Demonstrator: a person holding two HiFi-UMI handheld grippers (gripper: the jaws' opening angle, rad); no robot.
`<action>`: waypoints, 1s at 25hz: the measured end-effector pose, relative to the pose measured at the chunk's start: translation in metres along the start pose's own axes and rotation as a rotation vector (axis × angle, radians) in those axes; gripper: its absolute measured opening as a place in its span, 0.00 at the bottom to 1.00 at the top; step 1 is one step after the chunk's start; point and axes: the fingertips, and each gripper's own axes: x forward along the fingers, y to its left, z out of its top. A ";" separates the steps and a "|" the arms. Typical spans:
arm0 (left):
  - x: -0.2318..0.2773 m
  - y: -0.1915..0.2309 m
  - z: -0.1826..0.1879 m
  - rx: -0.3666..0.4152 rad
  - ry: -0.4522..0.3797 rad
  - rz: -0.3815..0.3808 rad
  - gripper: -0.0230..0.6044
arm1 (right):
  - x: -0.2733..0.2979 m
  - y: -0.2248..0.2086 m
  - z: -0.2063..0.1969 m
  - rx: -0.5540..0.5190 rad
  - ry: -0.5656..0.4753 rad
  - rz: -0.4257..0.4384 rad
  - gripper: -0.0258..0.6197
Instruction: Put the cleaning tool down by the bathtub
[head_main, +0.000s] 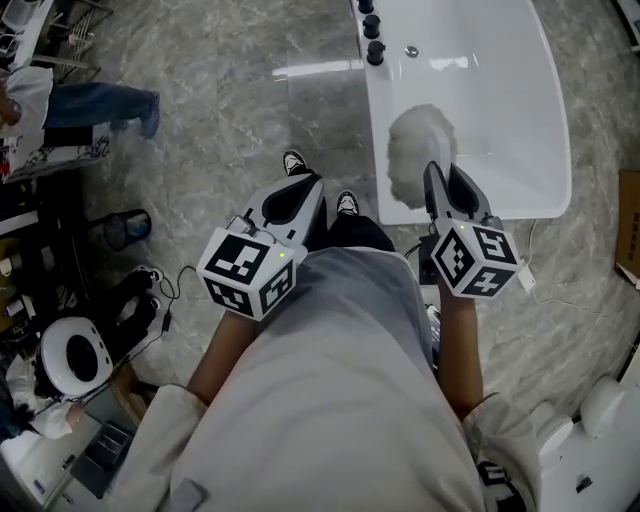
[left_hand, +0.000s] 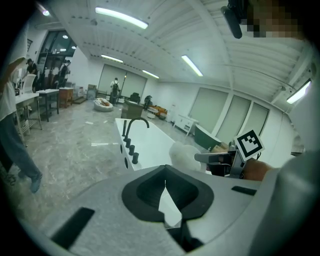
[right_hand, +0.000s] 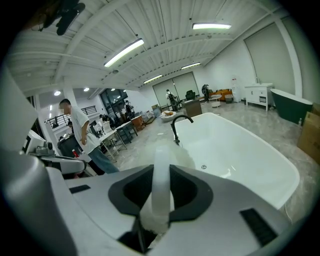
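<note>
white and fluffy, the head of the cleaning tool (head_main: 418, 150) hangs over the near end of the bathtub (head_main: 500, 110), just inside its rim. the right gripper (head_main: 446, 183) has its jaws clamped on the tool's pale handle (right_hand: 161, 180), which the head view mostly hides between them. the left gripper (head_main: 297, 190) is off to the side over the grey veined floor (head_main: 220, 120), jaws closed tip to tip on nothing. the tub's far end is cut off at the top edge.
</note>
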 end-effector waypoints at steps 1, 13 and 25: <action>0.002 0.001 0.000 0.000 0.002 -0.004 0.04 | 0.002 -0.001 -0.001 0.000 0.004 0.000 0.17; 0.005 0.015 -0.011 -0.032 0.030 0.011 0.04 | 0.022 -0.006 -0.012 0.009 0.049 0.014 0.17; -0.008 0.038 -0.019 -0.081 0.026 0.028 0.04 | 0.048 0.012 -0.028 -0.020 0.121 0.037 0.17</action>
